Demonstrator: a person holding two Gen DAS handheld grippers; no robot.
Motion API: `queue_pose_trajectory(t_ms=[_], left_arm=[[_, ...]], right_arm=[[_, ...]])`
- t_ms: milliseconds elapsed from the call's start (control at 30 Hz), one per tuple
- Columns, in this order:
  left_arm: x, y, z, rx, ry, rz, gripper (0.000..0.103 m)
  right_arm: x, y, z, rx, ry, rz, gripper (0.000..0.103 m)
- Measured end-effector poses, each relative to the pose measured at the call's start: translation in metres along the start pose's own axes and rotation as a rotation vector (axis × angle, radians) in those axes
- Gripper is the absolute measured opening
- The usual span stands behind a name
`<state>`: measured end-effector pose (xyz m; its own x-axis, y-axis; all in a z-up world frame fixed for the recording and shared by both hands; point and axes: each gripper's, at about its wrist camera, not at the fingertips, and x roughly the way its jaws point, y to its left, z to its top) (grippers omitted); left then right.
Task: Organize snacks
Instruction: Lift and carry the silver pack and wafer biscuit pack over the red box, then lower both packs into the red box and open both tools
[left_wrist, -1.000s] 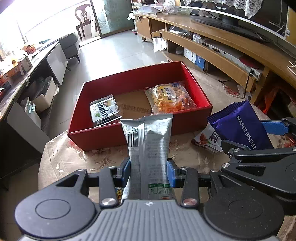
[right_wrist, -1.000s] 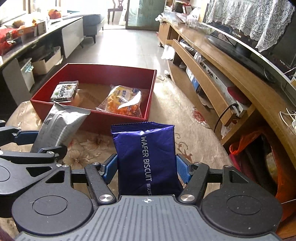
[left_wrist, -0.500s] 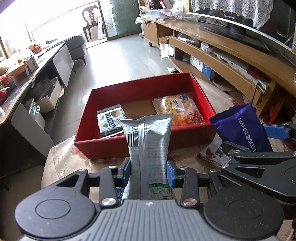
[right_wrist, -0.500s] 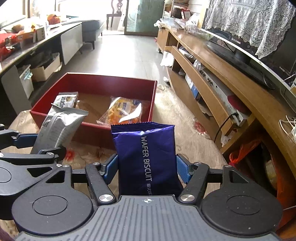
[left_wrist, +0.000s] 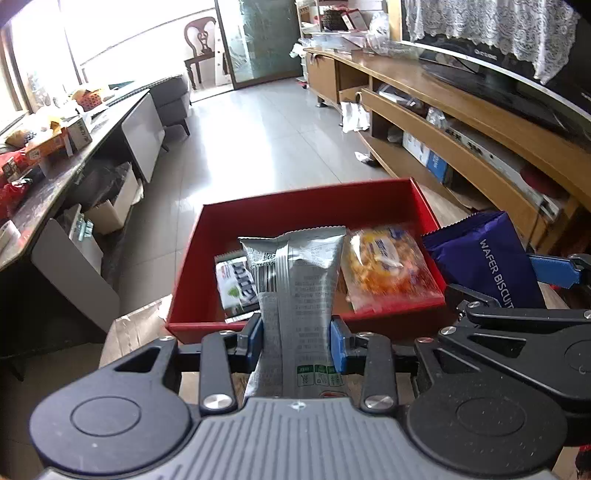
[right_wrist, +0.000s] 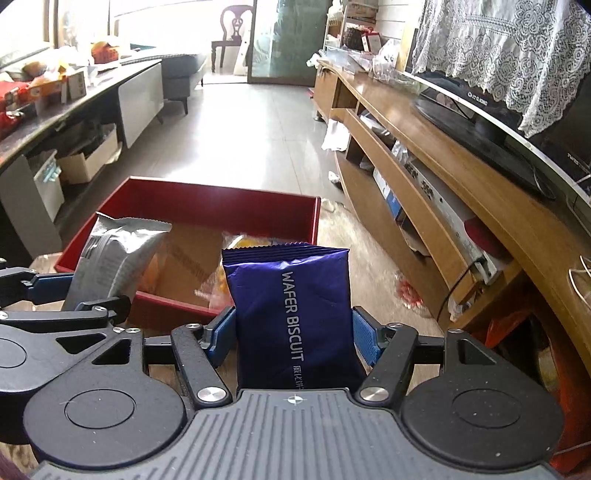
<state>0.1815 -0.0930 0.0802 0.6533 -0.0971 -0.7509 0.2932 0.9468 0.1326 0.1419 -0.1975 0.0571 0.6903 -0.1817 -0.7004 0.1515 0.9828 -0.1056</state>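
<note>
Silver snack packet (left_wrist: 299, 291) sits clamped between left jaws, purple wafer packet (right_wrist: 291, 314) between right jaws.

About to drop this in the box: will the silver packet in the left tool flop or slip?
The silver packet stands upright above the left tool, so probably fairly stiff. Its foil looks glossy, likely slippery. Seemingly light.

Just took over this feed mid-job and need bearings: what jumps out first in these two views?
Two packets held upright fill the foreground: a silver foil snack packet clamped in the left gripper, and a dark blue "WAFER BISCUIT" packet clamped in the right gripper. Just beyond them sits an open red cardboard box that holds a clear bag of orange snacks and a small black-and-white packet.
</note>
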Motion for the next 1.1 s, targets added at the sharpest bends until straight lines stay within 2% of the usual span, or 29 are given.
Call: queue_pose_trajectory(t_ms=[567, 767, 1100], left_arm=[[0.035, 0.020, 0.037, -0.052, -0.031, 0.053, 0.032], [0.063, 0.021, 0.044, -0.043, -0.014, 0.085, 0.032], [0.099, 0.022, 0.045, -0.060, 0.023, 0.089, 0.032]], right_arm=[[0.033, 0.011, 0.039, 0.004, -0.036, 0.031, 0.072], [0.061, 0.011, 0.044, 0.038, -0.028, 0.069, 0.072], [0.094, 0.016, 0.043, 0.056, 0.010, 0.088, 0.072]])
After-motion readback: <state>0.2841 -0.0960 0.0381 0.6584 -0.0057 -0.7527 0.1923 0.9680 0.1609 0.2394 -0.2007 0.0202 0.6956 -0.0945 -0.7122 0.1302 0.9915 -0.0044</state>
